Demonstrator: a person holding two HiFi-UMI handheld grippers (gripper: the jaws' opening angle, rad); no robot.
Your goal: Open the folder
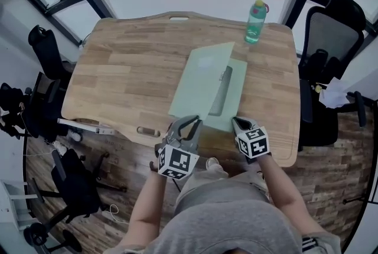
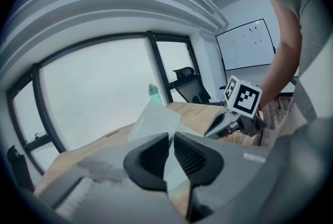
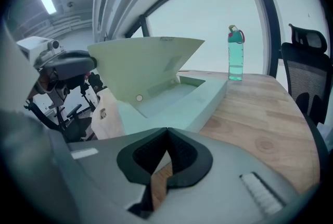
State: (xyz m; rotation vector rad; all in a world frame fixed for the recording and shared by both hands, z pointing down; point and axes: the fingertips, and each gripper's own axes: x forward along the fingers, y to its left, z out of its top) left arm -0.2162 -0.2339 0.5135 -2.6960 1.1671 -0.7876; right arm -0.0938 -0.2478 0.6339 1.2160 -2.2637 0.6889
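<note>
The bench is carrying the folder, which is lying right of the bench's middle. Its long axis is running from the bench's near edge toward the far edge, leaning slightly to the bench's right.

The cover is standing partly raised off the tray, tilting toward the bench's left side. It looks to be hinging along the long side that faces that way.

Your left hand-held gripper is hanging just over the bench's near edge. Its jaws are clamping the near corner of the cover, with the pale sheet passing straight between the pads.

Your right hand-held gripper is sitting at the same bench edge, against the folder's near right corner. Its jaws are together, and I cannot tell whether they are pinching anything.

So your left hand is the one doing the work. The coming swing is probably going up and over toward the bench's left side, turning about that long hinge, while your right hand is steadying the tray.
</note>
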